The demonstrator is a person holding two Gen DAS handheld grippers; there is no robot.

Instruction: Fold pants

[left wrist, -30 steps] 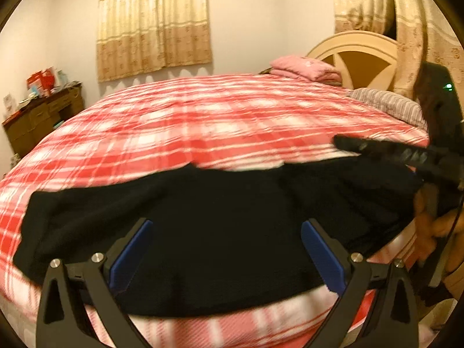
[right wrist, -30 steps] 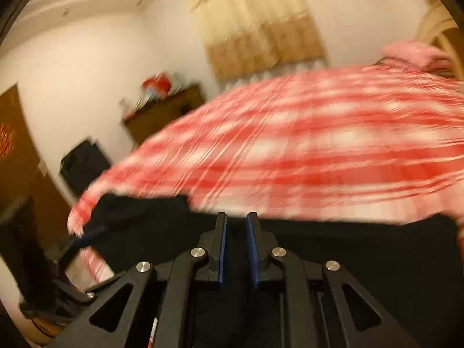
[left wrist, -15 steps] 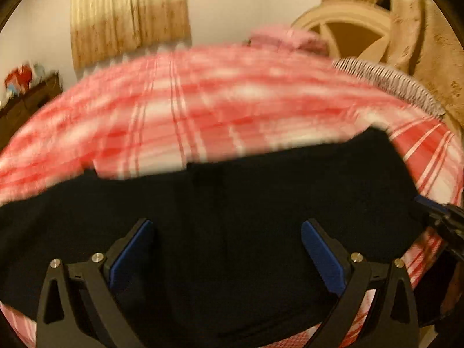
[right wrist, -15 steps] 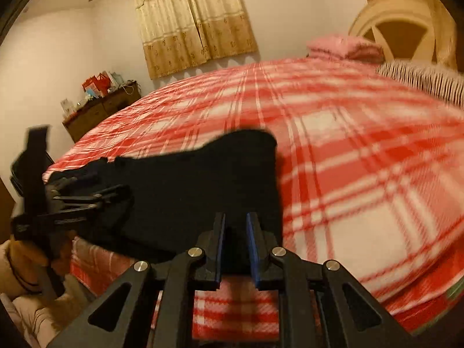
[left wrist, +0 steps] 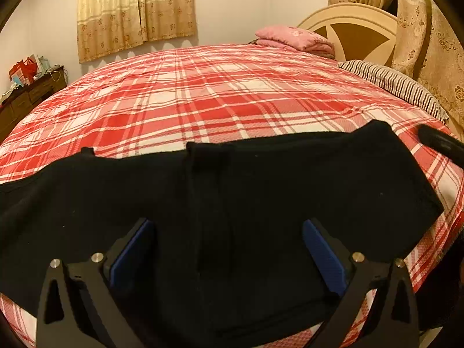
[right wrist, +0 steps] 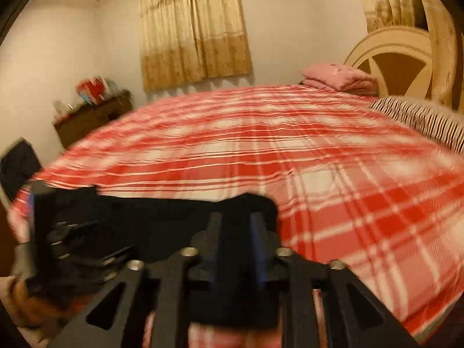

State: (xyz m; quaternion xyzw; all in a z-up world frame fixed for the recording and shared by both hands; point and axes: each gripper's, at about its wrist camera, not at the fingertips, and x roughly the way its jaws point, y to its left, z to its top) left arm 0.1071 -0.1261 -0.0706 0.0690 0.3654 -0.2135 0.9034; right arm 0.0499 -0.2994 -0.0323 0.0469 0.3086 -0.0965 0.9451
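Black pants spread along the near edge of the red plaid bed; both grippers over them.

Left gripper: jaws wide, blue pads apart, nothing pinched, pants lying beneath. Right gripper: jaws narrow and opening, black cloth between them at the pants' right end; view blurred, pad contact cannot be told. Pink folded blanket at 1 o'clock, striped pillow at 2 o'clock, dresser at 10 o'clock.
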